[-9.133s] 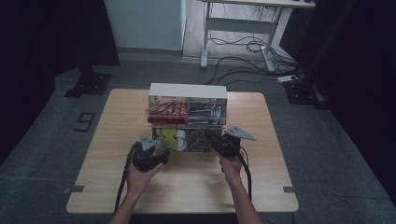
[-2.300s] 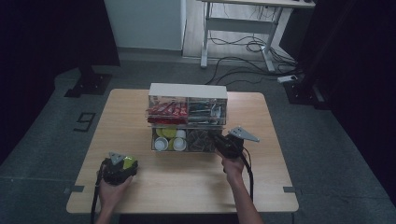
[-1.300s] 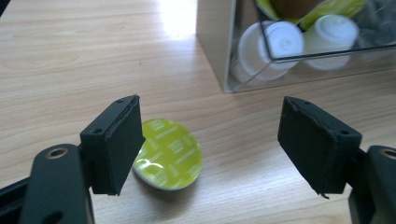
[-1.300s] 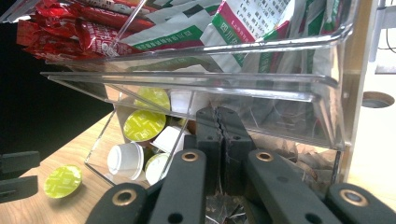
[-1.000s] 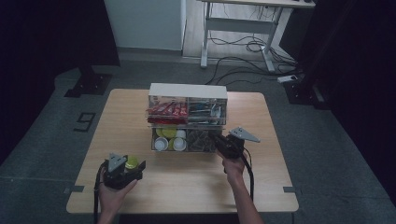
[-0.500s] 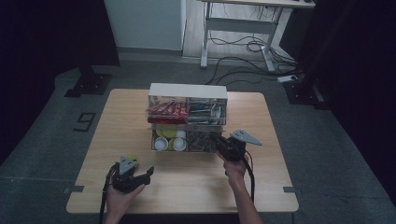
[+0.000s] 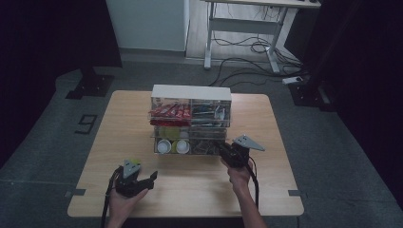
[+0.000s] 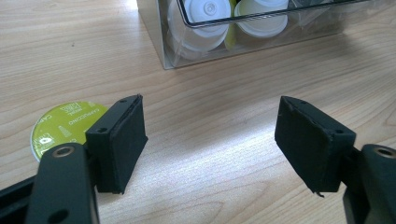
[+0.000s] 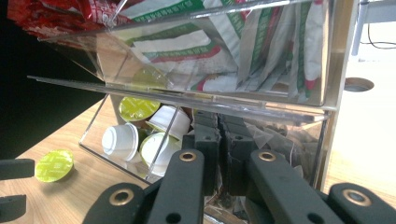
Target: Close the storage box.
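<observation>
A clear organizer (image 7: pixel 191 93) stands mid-table with its lower drawer (image 7: pixel 164 151) pulled out; the drawer (image 9: pixel 91 136) holds white capsules (image 9: pixel 119 140). My right gripper (image 7: pixel 228 151) is at the drawer's right front. Its jaws (image 9: pixel 219 151) are shut, and the thin clear front wall seems pinched between the pads. A yellow-green capsule (image 7: pixel 136 161) lies lid-up on the wood near the front left. My left gripper (image 7: pixel 143 177) sits just behind it, open. In the left gripper view the capsule (image 8: pixel 63 122) lies outside the left pad, with bare wood between my open jaws (image 8: pixel 210 140).
The organizer's upper bins hold red packets (image 7: pixel 167 113) and green-and-white sachets (image 9: pixel 233 51). The drawer's clear corner (image 8: pixel 161 53) stands a short way ahead of the left gripper. The left gripper (image 9: pixel 13 186) also appears at the right gripper view's left edge. Bare wood (image 7: pixel 190 190) spans the table's front.
The left gripper, earlier at the drawer and then at front left with the capsule, has let it go and drawn back slightly. The right gripper has stayed at the drawer.
</observation>
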A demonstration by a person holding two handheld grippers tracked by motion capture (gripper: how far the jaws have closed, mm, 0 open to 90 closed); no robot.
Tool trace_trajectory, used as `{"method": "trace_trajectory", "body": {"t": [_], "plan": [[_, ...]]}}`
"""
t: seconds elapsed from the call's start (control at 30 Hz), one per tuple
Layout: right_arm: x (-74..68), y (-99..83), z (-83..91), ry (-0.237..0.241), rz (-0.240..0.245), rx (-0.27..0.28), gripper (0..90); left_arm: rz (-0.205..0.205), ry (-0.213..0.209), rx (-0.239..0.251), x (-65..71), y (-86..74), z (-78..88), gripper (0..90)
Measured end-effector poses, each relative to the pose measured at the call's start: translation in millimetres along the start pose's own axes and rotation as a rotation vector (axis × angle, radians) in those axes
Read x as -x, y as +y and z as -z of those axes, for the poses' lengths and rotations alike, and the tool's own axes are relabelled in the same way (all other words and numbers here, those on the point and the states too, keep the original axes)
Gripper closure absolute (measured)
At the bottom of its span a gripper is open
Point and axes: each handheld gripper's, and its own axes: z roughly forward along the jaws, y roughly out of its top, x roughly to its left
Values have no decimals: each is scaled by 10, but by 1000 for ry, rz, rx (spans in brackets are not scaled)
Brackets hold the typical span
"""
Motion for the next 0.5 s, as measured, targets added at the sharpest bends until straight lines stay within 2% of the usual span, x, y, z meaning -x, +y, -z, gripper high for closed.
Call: {"method": "trace_trajectory", "body": {"t": [0.5], "plan": [[-11,-99,8,-12,10,-37,853,3,-5,-16,-15,-20,-24,251]]}}
